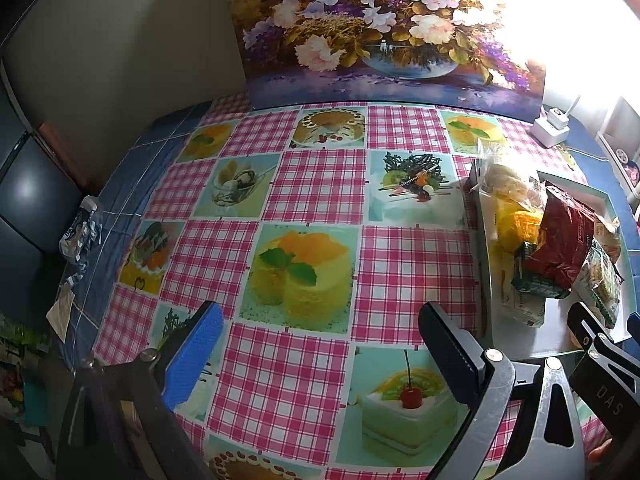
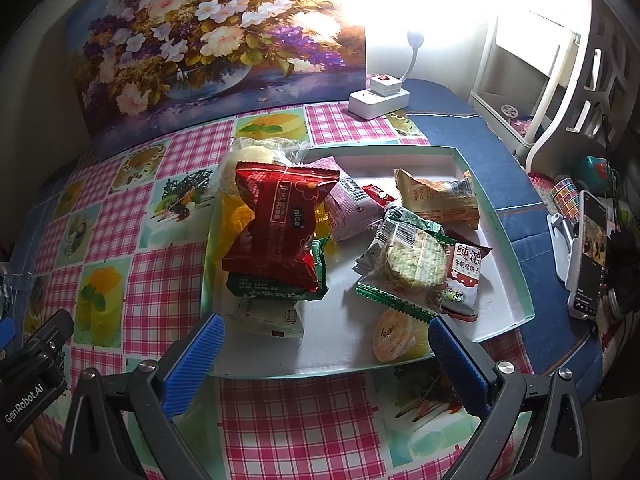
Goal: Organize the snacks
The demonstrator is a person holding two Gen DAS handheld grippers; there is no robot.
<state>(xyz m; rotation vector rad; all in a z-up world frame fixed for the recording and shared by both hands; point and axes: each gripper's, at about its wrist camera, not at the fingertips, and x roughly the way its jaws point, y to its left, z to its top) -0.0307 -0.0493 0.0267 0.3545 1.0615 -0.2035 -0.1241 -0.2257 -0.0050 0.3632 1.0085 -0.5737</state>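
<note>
A shallow white tray (image 2: 516, 280) with a pale green rim holds a heap of snack packets. On top lies a red packet (image 2: 276, 232), with green-edged cracker packets (image 2: 408, 268), an orange-brown packet (image 2: 436, 196) and a round jelly cup (image 2: 394, 336) near the front. In the left wrist view the tray (image 1: 556, 336) and the red packet (image 1: 560, 240) sit at the right. My right gripper (image 2: 326, 354) is open, hovering just before the tray's front edge, holding nothing. My left gripper (image 1: 320, 344) is open and empty over the checked tablecloth, left of the tray.
A flower painting (image 2: 216, 44) leans against the wall at the table's back. A white power strip (image 2: 378, 100) with a lamp stands behind the tray. A phone on a stand (image 2: 592, 252) and clutter fill the right. Crumpled wrappers (image 1: 78, 236) lie on the table's left edge.
</note>
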